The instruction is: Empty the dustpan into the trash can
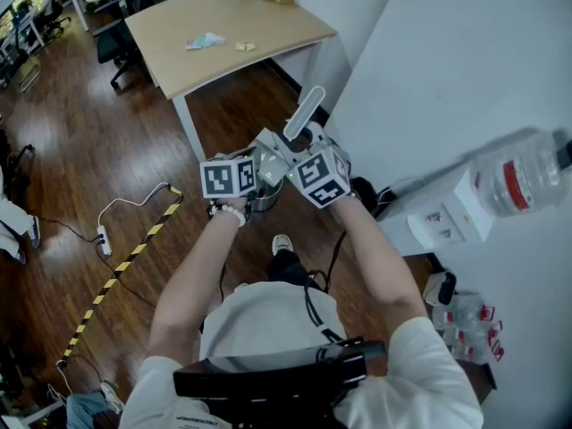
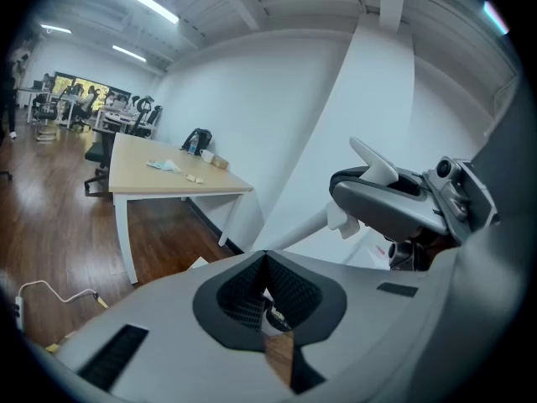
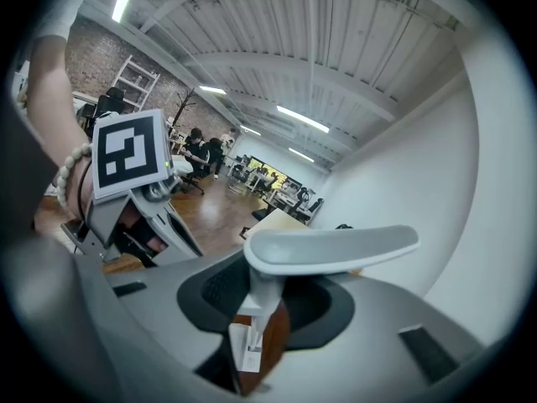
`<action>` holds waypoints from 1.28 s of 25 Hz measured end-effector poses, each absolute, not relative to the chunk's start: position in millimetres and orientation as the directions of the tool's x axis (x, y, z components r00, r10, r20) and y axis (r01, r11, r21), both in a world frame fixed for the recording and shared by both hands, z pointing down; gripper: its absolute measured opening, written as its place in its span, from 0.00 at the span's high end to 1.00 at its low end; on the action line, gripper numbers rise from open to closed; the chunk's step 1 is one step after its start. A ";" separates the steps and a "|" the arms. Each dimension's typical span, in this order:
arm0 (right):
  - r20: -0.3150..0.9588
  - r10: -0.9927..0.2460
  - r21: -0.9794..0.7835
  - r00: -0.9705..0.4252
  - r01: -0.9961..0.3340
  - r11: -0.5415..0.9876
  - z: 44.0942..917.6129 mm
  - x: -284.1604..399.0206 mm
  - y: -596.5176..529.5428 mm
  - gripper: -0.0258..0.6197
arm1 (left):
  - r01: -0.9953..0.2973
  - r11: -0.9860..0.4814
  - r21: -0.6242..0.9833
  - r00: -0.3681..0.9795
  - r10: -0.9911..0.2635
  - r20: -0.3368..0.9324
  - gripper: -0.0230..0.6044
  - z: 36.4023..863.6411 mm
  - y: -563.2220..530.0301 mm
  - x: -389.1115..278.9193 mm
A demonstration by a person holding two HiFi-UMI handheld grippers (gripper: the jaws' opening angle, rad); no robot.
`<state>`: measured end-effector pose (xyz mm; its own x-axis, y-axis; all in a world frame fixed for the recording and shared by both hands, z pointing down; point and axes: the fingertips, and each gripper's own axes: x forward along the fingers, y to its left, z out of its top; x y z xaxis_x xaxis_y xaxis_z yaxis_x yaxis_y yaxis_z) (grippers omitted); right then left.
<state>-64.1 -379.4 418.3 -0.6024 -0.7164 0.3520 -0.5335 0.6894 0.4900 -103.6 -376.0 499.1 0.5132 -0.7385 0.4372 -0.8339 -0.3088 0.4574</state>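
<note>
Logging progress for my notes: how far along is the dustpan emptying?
Done: the right gripper grips the dustpan handle, lifted. In hand: holding it above what looks like the trash can. Left: the tipping out, which these views do not show.

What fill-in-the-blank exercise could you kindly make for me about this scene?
1. The right gripper has its jaws closed on a grey ____.
2. The striped floor tape is yellow and ____.
3. In the head view, the water bottle is on the person's ____ side.
Missing words: handle; black; right.
</note>
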 end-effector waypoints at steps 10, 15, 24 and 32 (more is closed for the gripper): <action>0.364 -0.729 0.458 -0.579 -0.570 0.682 407.6 -64.6 -429.4 0.78 | -0.821 -0.325 0.469 0.534 -0.725 0.434 0.97 499.3 -399.3 -79.7; 0.388 -0.758 0.367 -0.525 -0.666 0.649 396.4 -41.0 -492.8 0.78 | -0.819 -0.333 0.467 0.536 -0.734 0.418 0.97 480.1 -450.2 -58.0; 0.427 -0.787 0.255 -0.445 -0.776 0.577 387.2 0.0 -572.7 0.78 | -0.845 -0.340 0.413 0.515 -0.725 0.457 0.97 479.5 -525.8 -31.6; 0.421 -0.838 0.115 -0.347 -0.896 0.429 378.2 51.3 -605.9 0.79 | -0.819 -0.468 0.332 0.573 -0.682 0.455 0.97 460.3 -548.5 12.2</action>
